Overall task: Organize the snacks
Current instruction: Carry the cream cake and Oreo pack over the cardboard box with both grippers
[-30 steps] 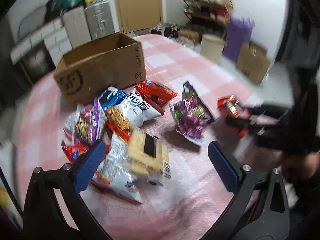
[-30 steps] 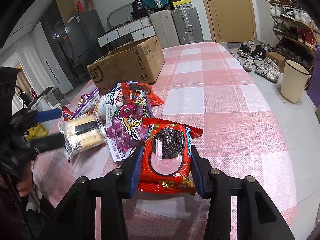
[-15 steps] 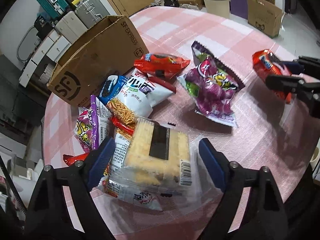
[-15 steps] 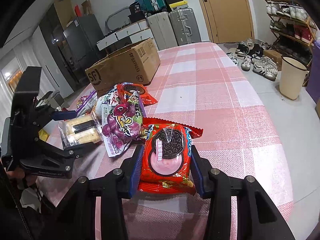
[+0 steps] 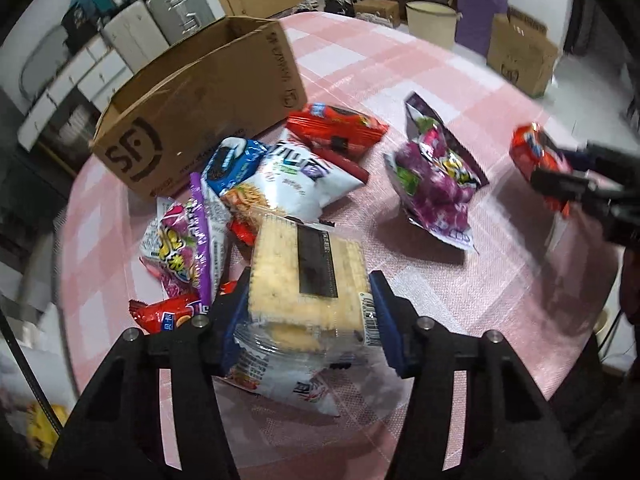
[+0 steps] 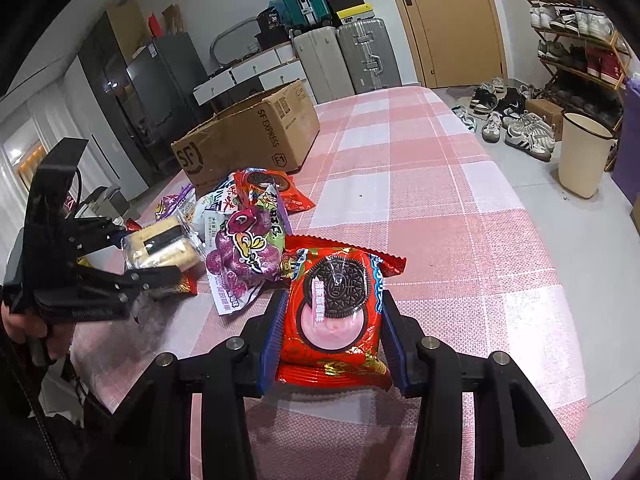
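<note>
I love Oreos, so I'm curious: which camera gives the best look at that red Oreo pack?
The right wrist view: the Oreo pack fills the centre, front side up, clamped in the right gripper. The left wrist view shows it only small and blurred at the right edge.

Snack count, approx. — pile overlaps, so some pkts may be hidden

2 red Oreo pkts w/ cookie print: one (image 6: 335,312), other (image 6: 272,190) by the box; 1 blue Oreo pkt (image 5: 234,166); 1 clear-wrapped pale cracker pack (image 5: 308,272); 2 purple candy bags: (image 5: 438,184) & (image 5: 180,248); 1 white noodle-snack bag (image 5: 296,180); 1 small red pkt (image 5: 168,314); 1 brown cardboard SF box (image 5: 192,96); 2 black grippers w/ blue pads: (image 5: 310,328) & (image 6: 332,344).
</note>
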`<control>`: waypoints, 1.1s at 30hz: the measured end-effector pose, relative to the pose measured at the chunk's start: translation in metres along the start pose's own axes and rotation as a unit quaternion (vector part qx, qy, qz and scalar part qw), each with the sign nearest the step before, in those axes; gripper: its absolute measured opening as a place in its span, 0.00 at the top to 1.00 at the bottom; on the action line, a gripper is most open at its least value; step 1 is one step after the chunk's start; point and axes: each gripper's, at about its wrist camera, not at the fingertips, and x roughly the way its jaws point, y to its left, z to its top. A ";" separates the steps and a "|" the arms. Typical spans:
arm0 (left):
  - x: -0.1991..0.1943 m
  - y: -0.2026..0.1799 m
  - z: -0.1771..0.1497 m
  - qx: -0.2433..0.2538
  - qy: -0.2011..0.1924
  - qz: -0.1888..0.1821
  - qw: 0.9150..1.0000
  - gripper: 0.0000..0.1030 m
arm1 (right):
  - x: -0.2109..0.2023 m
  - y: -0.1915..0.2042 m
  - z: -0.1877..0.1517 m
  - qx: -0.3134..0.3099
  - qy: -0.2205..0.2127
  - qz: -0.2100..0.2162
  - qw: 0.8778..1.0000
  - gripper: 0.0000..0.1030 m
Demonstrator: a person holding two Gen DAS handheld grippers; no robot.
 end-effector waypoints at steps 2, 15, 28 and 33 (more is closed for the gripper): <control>-0.002 0.006 -0.001 -0.012 -0.003 -0.010 1.000 0.49 | 0.000 0.001 0.000 0.000 0.000 0.000 1.000 0.57; -0.029 0.026 -0.005 -0.056 -0.039 -0.047 0.997 0.49 | -0.006 0.009 0.008 -0.002 -0.009 0.003 1.000 0.57; -0.086 0.061 -0.008 -0.105 -0.109 -0.067 0.986 0.49 | -0.022 0.047 0.047 -0.027 -0.042 0.050 0.998 0.57; -0.106 0.079 -0.005 -0.122 -0.131 -0.071 0.981 0.49 | -0.021 0.066 0.073 -0.039 -0.048 0.077 0.995 0.57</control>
